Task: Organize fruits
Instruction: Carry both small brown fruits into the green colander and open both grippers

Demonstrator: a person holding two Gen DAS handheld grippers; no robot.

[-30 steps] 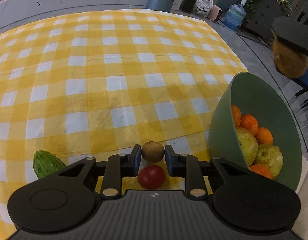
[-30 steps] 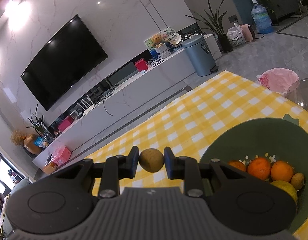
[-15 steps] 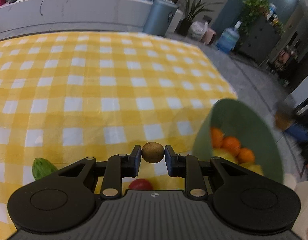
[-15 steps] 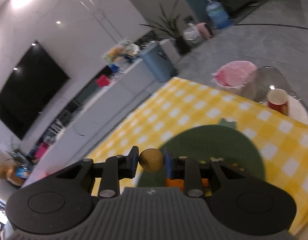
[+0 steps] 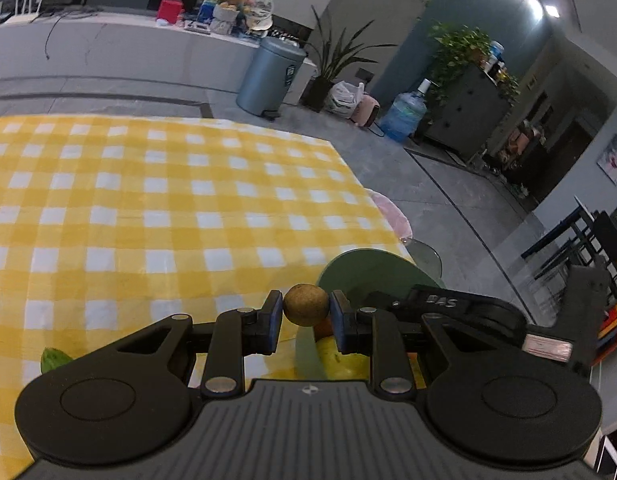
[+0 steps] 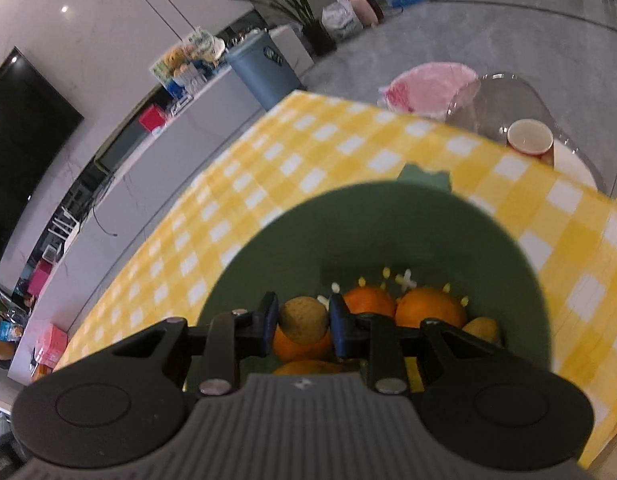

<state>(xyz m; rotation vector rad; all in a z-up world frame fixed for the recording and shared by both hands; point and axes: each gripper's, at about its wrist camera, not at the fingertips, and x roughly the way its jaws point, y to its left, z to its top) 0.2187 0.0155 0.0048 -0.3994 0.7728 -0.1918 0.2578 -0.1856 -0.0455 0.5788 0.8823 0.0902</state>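
Note:
My left gripper (image 5: 306, 314) is shut on a small brown round fruit (image 5: 306, 305) and holds it in the air beside the green bowl (image 5: 364, 266). My right gripper (image 6: 302, 322) is shut on a second brown fruit (image 6: 302, 325) and holds it over the green bowl (image 6: 388, 232), above several oranges (image 6: 428, 310) and yellow fruit. The right gripper's body (image 5: 460, 312) shows in the left wrist view, over the bowl. A green cucumber (image 5: 54, 360) lies on the yellow checked cloth (image 5: 148, 208) at lower left.
A pink bag (image 6: 428, 92), a glass side table (image 6: 508, 92) and a red cup (image 6: 530, 138) stand beyond the table's right edge. A blue-grey bin (image 5: 270, 76) and a water jug (image 5: 404, 116) stand on the floor beyond the far edge.
Both grippers rose and swung toward the bowl with their fruits. The right gripper now hangs over the bowl's inside. The red tomato under the left gripper has passed out of view.

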